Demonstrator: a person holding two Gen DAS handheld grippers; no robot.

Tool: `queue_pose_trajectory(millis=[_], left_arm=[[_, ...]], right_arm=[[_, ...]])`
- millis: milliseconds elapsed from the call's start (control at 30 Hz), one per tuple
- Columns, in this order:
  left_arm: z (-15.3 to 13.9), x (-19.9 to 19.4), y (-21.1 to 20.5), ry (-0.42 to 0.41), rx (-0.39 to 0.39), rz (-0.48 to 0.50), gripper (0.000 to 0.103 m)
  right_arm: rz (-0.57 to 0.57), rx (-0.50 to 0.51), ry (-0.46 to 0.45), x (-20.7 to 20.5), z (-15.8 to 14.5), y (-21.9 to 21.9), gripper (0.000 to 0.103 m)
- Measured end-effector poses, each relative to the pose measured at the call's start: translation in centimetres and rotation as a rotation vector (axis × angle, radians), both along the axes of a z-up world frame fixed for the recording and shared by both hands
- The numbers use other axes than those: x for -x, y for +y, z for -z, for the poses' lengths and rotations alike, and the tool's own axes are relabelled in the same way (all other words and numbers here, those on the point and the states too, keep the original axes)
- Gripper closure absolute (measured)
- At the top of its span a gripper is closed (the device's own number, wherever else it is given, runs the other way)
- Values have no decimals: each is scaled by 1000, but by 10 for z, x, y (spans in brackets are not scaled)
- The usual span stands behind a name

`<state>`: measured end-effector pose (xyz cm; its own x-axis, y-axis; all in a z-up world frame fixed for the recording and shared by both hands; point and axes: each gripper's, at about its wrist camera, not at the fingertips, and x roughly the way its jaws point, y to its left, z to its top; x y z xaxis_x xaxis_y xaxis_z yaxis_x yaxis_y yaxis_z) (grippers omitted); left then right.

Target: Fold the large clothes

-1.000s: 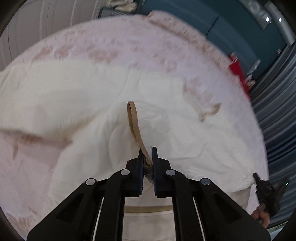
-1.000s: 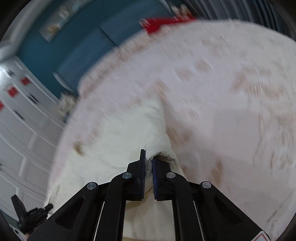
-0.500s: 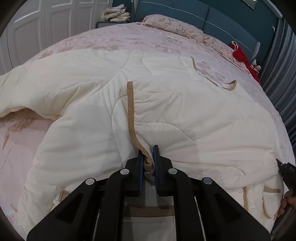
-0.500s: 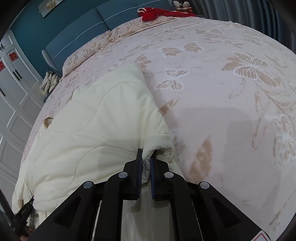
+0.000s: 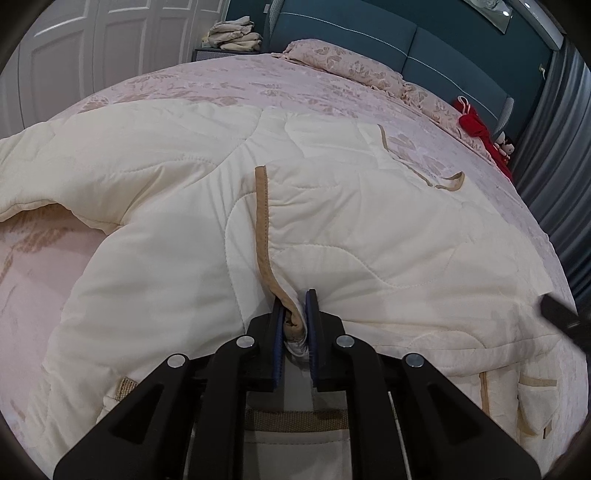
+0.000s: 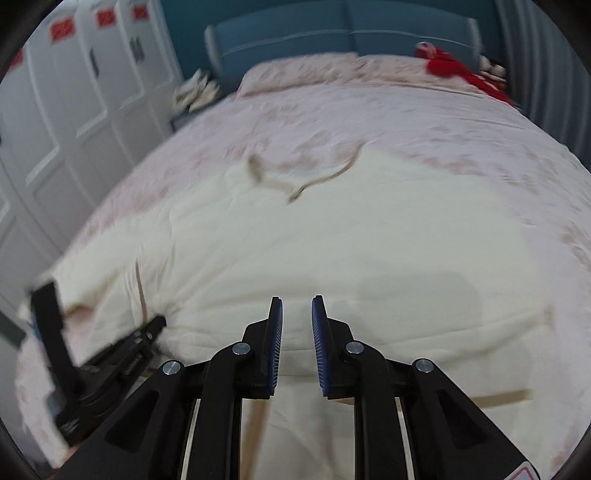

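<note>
A large cream quilted garment [image 5: 351, 240] with tan trim [image 5: 263, 221] lies spread over the bed. My left gripper [image 5: 294, 299] is shut on a bunched piece of the trimmed edge, low over the garment's near side. In the right wrist view the garment [image 6: 332, 240] fills the middle. My right gripper [image 6: 296, 299] hovers above it, jaws opening, with nothing between them. The left gripper [image 6: 157, 323] shows at the lower left of that view, its tip at the trim. A dark, blurred part of the right gripper [image 5: 557, 314] sits at the right edge of the left wrist view.
The bed has a pink floral cover [image 5: 184, 85] and pillows [image 5: 351, 66] against a blue headboard [image 5: 424, 40]. A red item [image 5: 476, 125] lies at the far right corner. Folded cloth [image 5: 232, 35] sits on a nightstand beside white wardrobe doors [image 5: 92, 55]. Grey curtains [image 5: 554, 147] hang on the right.
My right gripper has let go of the garment's folded edge, parted its jaws and swung sideways over the garment. The left gripper keeps its hold and has sunk slightly.
</note>
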<state>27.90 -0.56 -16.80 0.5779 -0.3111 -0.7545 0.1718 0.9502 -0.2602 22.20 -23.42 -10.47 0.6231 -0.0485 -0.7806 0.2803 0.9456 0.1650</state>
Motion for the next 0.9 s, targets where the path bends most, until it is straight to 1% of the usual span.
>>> queue_pose_trajectory(millis=[33,67,100,167,267,333,600,633,667,700,733,767,800,833,867,900], left_arm=[[1,0,0,-1,0,0,93],[1,0,-1,-6,-5,0,93],[2,1,-1,-10,-7,0,93],[4,2,-2,-21,-10,-1,92],[5,3,-3,-33,-11,-6,92],[5,4,-4,-41,-17,-9,92],[4,4,-7,-54,-32,-16,92],[5,5,-7,-51,-28,-15,91],[3,4,-4,-38,-4,-15,90],[-1,3,4,-13,47,-17,88],[-6,2,13,13,102,-22,80],[-16,3,34,49,193,-45,63],[-27,7,56,56,251,-87,53],[-39,11,82,41,297,-152,29],[-54,19,119,0,335,-245,9],[-67,24,158,-56,352,-326,5]], right_arm=[[-4,5,25,-4,10,5,87],[3,15,62,-7,29,9,87],[9,21,64,-5,39,10,88],[9,58,18,3,51,13,88],[7,120,19,0,53,20,88],[8,145,10,2,55,22,88],[18,169,-26,4,59,25,88],[17,172,-24,5,58,26,88],[17,173,-22,4,58,26,88],[17,170,-19,4,57,26,88],[17,166,-15,4,56,25,88],[17,164,-12,4,56,25,88],[17,165,-11,4,56,26,88],[17,169,-10,4,55,27,88],[18,176,-8,4,55,28,88],[18,188,-6,3,55,29,88]])
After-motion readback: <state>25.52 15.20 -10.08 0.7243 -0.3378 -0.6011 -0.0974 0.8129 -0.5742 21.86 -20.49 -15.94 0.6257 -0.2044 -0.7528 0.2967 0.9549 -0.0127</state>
